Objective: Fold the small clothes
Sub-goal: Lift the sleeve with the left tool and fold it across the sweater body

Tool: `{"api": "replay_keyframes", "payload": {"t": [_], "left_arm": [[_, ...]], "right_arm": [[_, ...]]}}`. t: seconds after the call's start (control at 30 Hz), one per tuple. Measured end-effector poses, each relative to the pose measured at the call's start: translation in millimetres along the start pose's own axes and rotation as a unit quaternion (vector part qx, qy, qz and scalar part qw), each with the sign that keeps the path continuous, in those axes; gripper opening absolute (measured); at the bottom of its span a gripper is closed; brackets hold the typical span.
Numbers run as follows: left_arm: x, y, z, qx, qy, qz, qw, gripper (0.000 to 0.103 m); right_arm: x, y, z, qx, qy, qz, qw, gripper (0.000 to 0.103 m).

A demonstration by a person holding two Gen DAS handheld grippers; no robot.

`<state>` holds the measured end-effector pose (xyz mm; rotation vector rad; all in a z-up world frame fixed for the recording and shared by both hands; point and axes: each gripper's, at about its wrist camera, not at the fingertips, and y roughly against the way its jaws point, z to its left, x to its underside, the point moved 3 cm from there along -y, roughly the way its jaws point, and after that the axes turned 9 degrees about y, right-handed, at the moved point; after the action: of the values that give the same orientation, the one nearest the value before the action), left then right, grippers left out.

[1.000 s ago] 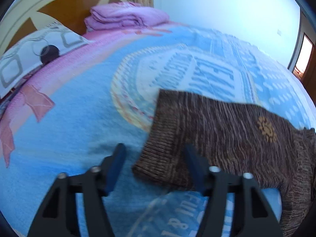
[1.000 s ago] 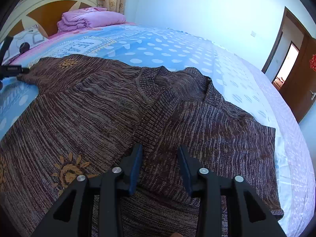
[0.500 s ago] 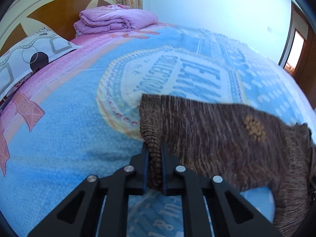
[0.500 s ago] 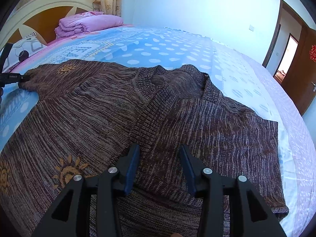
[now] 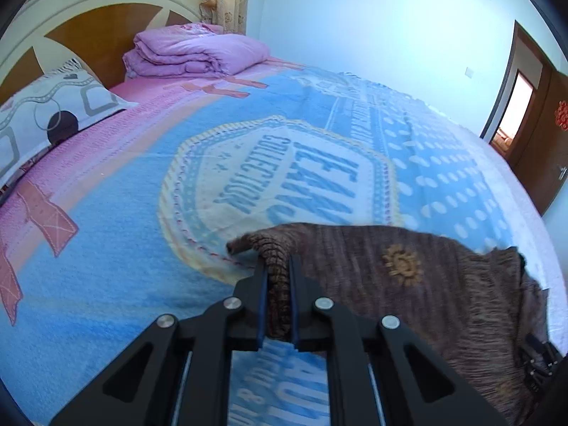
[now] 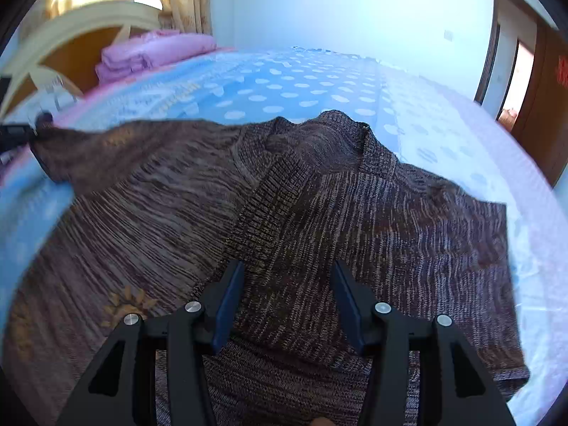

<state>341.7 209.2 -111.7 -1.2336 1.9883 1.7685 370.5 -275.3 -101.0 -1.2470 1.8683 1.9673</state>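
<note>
The left gripper (image 5: 278, 277) is pinching the sweater (image 6: 319, 213) cuff, hiding its edge. The right gripper (image 6: 287, 301) is hovering half open, its jaws having just been widening, gripping nothing; the sweater's hem is running out of frame.

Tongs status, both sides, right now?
Left tongs: shut on the sweater cuff.
Right tongs: open, just been widening, hovering over the sweater, gripping nothing.

"COLLECTION" on the bedspread (image 5: 142, 241)

A brown knit sweater (image 6: 319, 213) lies spread out, its ribbed sleeve cuff (image 5: 277, 269) lifted and bunched.
</note>
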Motion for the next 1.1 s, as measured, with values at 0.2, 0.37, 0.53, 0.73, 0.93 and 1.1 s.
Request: {"api": "replay_keyframes", "payload": {"t": [0.2,0.37,0.53,0.73,0.93,1.1], "left_arm": [[-8,21,-23,0.032,-0.002,-0.01,0.9994,0.011],[-14,42,-53,0.064,-0.011,-0.02,0.9977,0.011],[-19,58,-87,0.092,-0.016,-0.023,0.9953,0.011],[-18,73,-123,0.115,-0.024,-0.027,0.9927,0.011],[-9,76,-157,0.129,-0.035,-0.021,0.9908,0.011],[3,75,-181,0.14,-0.046,-0.014,0.989,0.011]], "right_arm": [[0,30,-14,0.015,-0.002,-0.008,1.0,0.057],[6,58,-25,0.018,-0.002,-0.02,1.0,0.059],[20,77,-35,0.015,-0.013,-0.027,0.999,0.06],[40,92,-40,0.019,-0.006,-0.025,0.999,0.06],[57,107,-50,0.018,-0.016,-0.031,0.999,0.06],[69,116,-56,0.016,-0.024,-0.034,0.999,0.06]]}}
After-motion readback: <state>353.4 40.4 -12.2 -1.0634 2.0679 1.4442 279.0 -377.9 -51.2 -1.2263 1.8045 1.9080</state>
